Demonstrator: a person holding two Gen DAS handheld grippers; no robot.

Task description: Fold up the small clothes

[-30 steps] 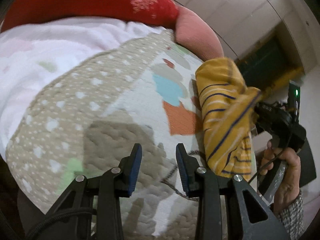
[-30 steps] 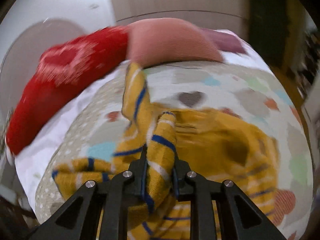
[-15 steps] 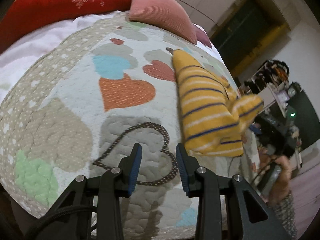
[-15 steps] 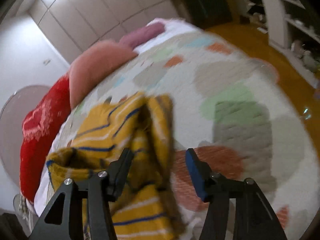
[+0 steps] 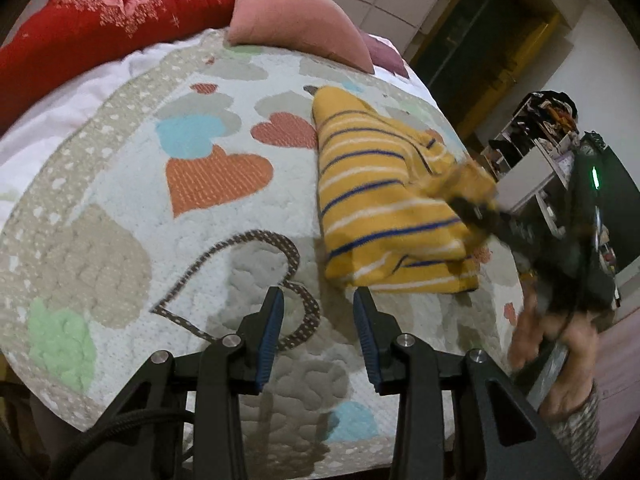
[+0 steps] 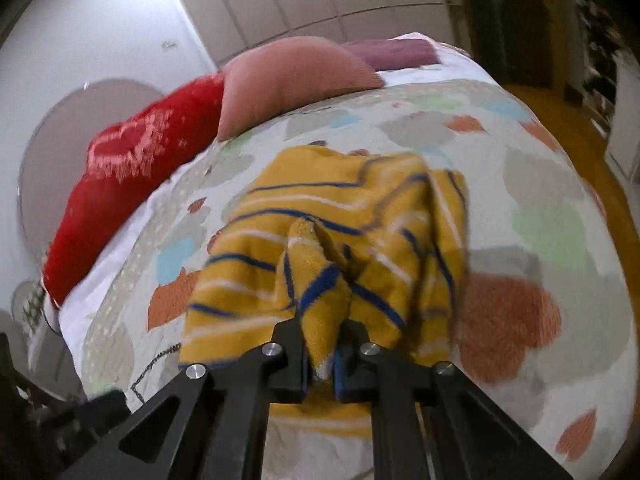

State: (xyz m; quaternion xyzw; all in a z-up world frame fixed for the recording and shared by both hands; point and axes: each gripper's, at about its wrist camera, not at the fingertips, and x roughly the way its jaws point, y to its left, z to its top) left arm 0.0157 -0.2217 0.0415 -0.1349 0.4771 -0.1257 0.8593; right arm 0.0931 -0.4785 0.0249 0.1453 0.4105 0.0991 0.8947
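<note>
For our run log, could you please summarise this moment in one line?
right gripper: shut on striped garment | left gripper: open, empty | garment on quilt

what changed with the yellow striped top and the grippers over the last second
The right gripper was shut on the yellow striped top a second ago, stood open beside it half a second ago, and is now shut on a bunched fold of it again. The top, hanging upright a second ago, now lies partly folded on the heart quilt. The left gripper stayed open and empty above the quilt.
</note>
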